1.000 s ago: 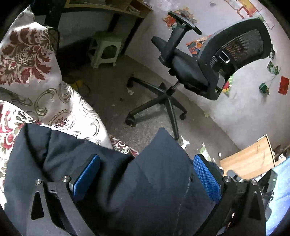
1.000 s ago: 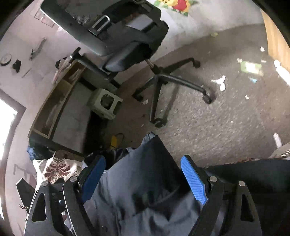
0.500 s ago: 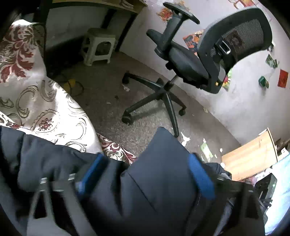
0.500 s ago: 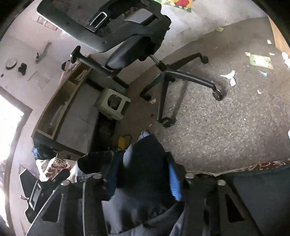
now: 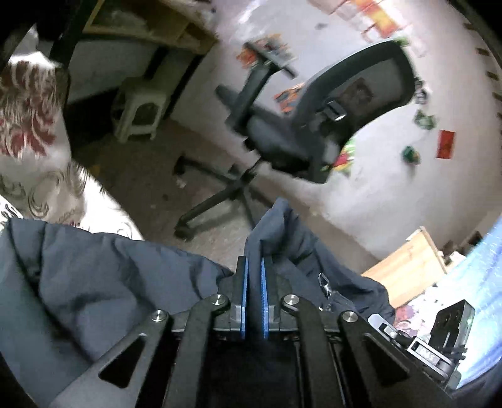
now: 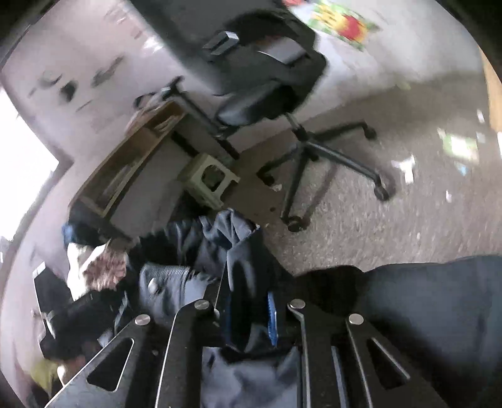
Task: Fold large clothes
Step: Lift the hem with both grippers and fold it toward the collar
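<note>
Jaws of the left gripper (image 5: pixel 254 266) and right gripper (image 6: pixel 249 309) have just closed, pinching the navy garment (image 5: pixel 103 276); lift both evenly, keeping its edge taut.

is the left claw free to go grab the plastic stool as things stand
Probably not. The left claw has just closed on a fold of the dark jacket, so it is occupied, and the plastic stool sits across open floor by the desk.

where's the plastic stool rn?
The plastic stool sits on the floor upper left in the left wrist view, under the wooden desk; in the right wrist view it's mid-frame, left of the office chair.
</note>
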### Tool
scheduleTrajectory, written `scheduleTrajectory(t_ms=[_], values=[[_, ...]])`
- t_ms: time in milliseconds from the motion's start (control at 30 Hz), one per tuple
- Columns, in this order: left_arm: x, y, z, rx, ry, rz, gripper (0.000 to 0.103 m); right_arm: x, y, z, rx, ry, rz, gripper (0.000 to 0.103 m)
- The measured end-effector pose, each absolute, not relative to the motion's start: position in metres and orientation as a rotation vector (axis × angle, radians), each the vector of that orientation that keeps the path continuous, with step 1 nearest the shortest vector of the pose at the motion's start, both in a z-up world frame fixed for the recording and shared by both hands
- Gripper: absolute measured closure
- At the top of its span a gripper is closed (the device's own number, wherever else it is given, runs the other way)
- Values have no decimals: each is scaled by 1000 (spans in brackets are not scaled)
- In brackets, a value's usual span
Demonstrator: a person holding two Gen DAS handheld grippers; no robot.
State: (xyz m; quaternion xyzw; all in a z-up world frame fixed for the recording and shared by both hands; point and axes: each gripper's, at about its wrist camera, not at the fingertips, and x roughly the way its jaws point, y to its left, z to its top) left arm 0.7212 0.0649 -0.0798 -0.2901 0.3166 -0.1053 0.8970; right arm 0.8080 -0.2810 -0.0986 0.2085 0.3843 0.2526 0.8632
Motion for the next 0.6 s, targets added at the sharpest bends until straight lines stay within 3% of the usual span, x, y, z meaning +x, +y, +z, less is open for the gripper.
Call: scheduleTrajectory(t_ms=[267, 600], values=[[659, 77, -49, -619, 582, -347, 99, 733, -289, -60, 360, 733, 646, 87], [611, 70, -64, -498, 689, -376, 100, 683, -295, -67, 282, 776, 642, 87]])
